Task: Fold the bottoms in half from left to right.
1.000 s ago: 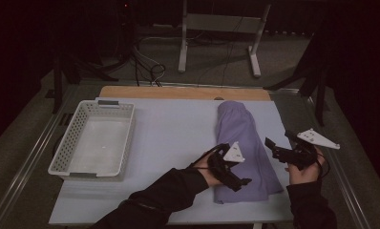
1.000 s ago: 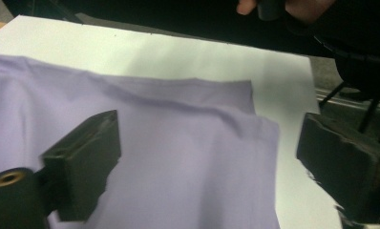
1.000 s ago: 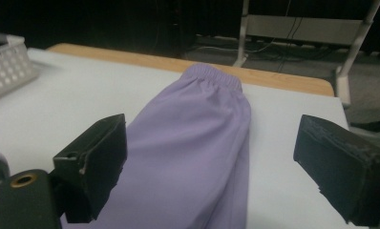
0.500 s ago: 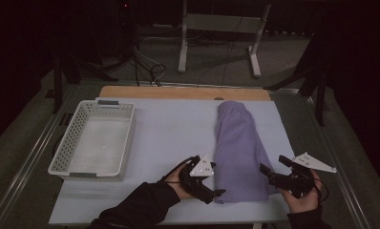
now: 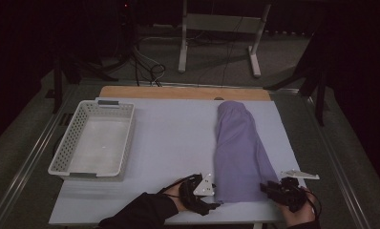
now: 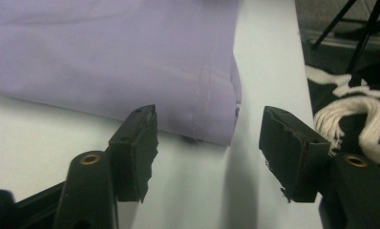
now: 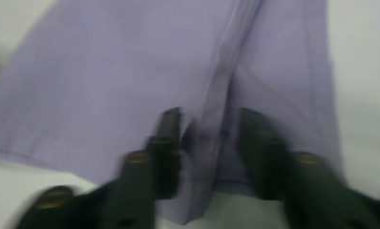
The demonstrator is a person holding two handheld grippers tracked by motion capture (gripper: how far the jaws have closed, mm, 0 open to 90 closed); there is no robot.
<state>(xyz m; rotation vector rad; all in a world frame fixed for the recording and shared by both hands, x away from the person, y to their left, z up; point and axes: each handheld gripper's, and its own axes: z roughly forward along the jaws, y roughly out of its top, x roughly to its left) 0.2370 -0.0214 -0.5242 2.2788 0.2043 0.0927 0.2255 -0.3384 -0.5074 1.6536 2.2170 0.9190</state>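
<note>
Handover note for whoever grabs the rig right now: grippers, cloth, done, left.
Left gripper: open, jaws wide, just short of the near left corner of the purple cloth, not touching.
Right gripper: open, jaws either side of a raised seam fold at the cloth's near right hem; blurred, no grip visible.
Cloth: folded into a long strip on the right half of the table, running away from the person.
White basket: far left, nothing in it.
Done: both grippers lined up at the near hem.
Left: probably pinch both corners, fold further, possibly basket it.
</note>
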